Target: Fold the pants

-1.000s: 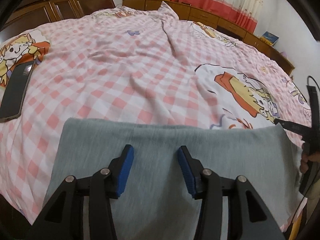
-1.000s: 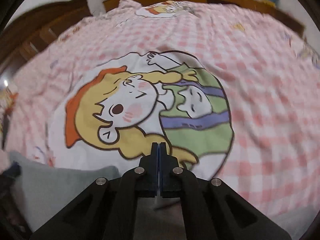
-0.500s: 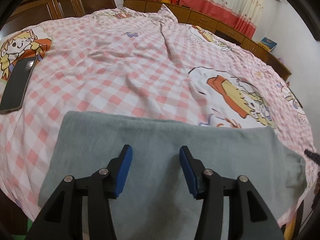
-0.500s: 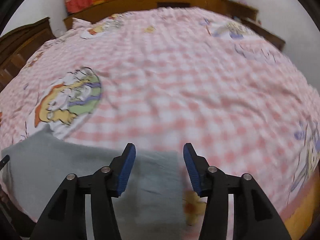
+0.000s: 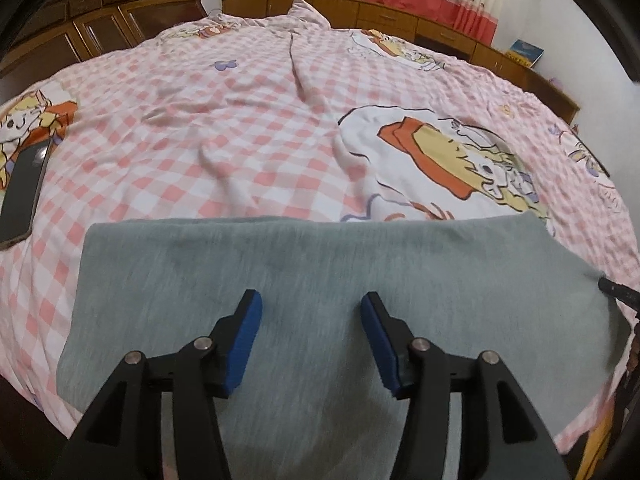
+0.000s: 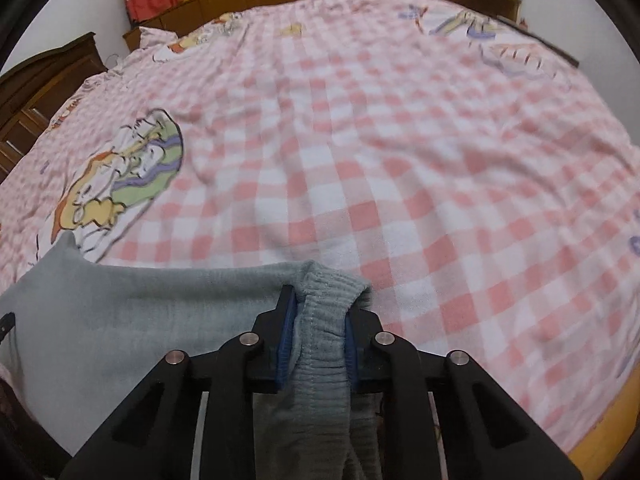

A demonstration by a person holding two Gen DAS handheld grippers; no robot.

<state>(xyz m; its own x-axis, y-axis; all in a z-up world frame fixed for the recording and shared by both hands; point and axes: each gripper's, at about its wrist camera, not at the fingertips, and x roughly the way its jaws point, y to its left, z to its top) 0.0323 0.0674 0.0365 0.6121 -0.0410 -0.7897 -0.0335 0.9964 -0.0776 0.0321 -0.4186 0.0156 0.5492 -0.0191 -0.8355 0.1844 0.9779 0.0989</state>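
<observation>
1 grey pants, 2 grippers — left gripper spread wide, right gripper pinching waistband.

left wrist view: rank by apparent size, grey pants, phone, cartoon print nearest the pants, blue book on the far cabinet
1. grey pants
2. cartoon print
3. phone, partly cut off by the frame edge
4. blue book, far away, so only apparently the smallest

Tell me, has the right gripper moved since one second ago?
Yes. The right gripper moved right along the pants; the cartoon print now sits far left, and it clamps the ribbed end.
</observation>
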